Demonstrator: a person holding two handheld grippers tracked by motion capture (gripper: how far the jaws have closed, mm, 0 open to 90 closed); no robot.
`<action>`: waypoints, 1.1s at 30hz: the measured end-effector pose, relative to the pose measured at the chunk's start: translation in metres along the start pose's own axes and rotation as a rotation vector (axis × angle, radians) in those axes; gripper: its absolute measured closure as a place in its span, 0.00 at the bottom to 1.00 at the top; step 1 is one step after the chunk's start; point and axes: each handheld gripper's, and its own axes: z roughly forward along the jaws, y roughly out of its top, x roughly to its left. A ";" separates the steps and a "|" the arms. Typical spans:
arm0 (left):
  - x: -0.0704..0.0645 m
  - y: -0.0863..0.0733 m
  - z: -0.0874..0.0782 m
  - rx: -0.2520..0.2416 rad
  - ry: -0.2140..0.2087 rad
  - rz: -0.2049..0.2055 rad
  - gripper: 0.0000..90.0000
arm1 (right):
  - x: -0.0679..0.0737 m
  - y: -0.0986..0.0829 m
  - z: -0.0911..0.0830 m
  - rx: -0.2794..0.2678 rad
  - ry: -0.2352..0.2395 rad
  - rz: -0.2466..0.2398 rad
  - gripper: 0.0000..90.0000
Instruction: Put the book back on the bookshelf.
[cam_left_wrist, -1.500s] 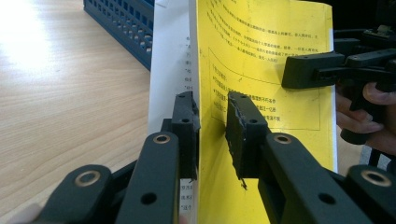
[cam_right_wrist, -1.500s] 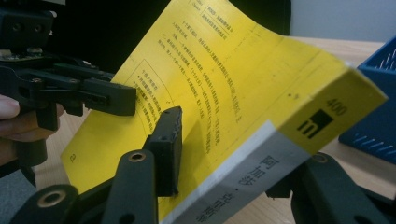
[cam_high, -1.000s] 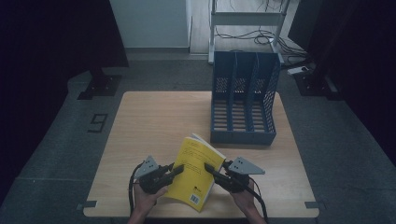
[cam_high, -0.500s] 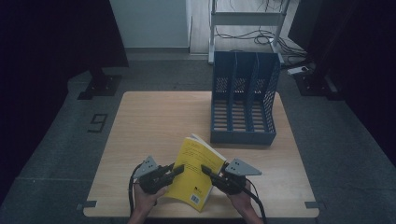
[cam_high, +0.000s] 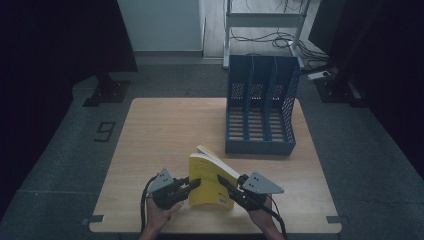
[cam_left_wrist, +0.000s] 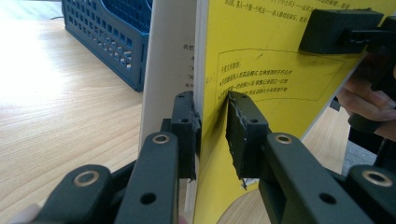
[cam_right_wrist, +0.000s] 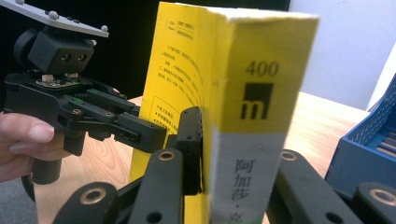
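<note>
Your left gripper (cam_high: 194, 184) and right gripper (cam_high: 223, 183) clamp the upright yellow book (cam_high: 210, 181) between them, near the table's (cam_high: 165, 130) front edge.

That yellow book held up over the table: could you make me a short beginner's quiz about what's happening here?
1. True or false: the yellow book lies flat on the table.
2. Which tool grips its spine side: left tool or right tool?
3. How many slots has the blue file rack?

Key: 1 false, it is held upright; 2 right tool; 3 three.
</note>
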 end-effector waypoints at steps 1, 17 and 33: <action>0.000 0.000 0.000 0.000 0.000 0.000 0.82 | -0.001 0.000 0.000 -0.001 0.001 0.002 0.81; 0.000 -0.001 0.001 -0.002 0.008 -0.002 0.80 | 0.004 -0.011 0.012 0.056 0.006 -0.034 0.81; -0.002 -0.002 0.005 -0.004 0.069 0.012 0.69 | 0.014 -0.006 0.008 0.057 -0.052 -0.145 0.82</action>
